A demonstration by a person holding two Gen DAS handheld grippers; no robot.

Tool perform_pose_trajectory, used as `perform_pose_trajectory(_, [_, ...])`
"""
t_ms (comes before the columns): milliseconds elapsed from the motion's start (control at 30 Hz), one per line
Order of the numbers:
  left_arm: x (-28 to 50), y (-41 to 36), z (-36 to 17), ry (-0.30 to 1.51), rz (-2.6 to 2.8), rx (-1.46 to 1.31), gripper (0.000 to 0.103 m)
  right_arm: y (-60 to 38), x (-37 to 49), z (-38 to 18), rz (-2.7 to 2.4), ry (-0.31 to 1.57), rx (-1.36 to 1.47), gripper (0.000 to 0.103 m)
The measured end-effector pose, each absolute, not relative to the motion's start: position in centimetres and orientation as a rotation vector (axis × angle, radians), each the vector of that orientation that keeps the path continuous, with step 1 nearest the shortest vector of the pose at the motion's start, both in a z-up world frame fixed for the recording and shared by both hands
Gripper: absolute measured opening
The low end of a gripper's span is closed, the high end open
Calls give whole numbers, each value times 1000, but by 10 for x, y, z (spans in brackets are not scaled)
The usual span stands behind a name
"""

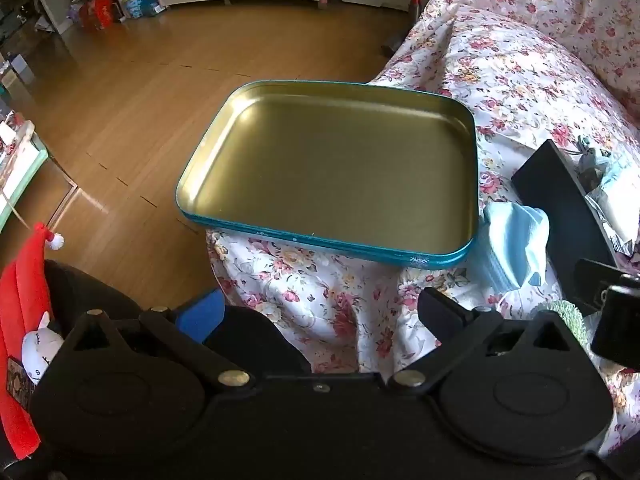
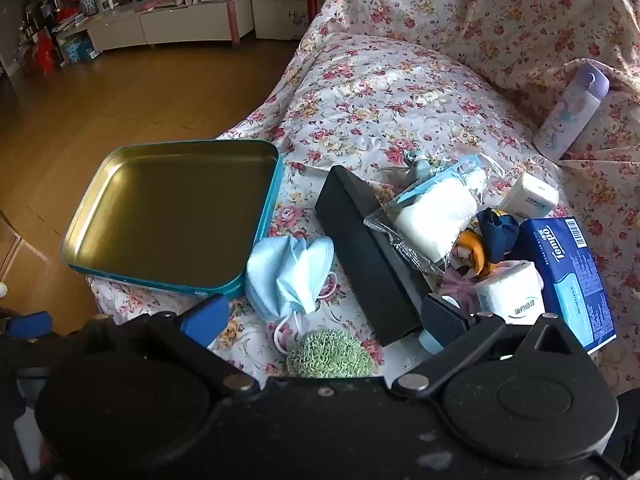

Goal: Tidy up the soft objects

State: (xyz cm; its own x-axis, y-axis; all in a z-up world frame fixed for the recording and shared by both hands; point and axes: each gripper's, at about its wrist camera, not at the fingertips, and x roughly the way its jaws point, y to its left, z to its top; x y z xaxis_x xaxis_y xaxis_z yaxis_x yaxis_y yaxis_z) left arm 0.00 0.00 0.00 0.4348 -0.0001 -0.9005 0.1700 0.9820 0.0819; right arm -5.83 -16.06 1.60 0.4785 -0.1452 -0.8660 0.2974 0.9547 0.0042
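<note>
An empty teal tin tray (image 1: 320,246) with a gold inside sits on the flowered sofa cover, also in the right wrist view (image 2: 160,284). Light blue face masks (image 2: 288,272) lie just right of it, also in the left wrist view (image 1: 514,246). A green knitted ball (image 2: 332,354) lies near them. A bagged white roll (image 2: 436,212), a tissue roll (image 2: 512,294), a blue Tempo tissue pack (image 2: 572,280) and a small plush (image 2: 486,244) lie further right. My left gripper (image 1: 320,312) is open and empty in front of the tray. My right gripper (image 2: 324,316) is open and empty over the green ball.
A long black box (image 2: 372,256) lies between the masks and the tissue items. A purple bottle (image 2: 572,116) leans on the sofa back. A small white tissue pack (image 2: 530,196) lies nearby. A red Santa plush (image 1: 24,320) is at lower left. Wooden floor (image 1: 160,80) lies left of the sofa.
</note>
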Motion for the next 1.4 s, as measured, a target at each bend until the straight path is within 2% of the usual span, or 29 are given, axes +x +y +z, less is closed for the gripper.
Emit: perform_pose_trajectory(1400, [-2,1,0,1097,-86,203,99,-158,-57,13,-269,1054,160,103])
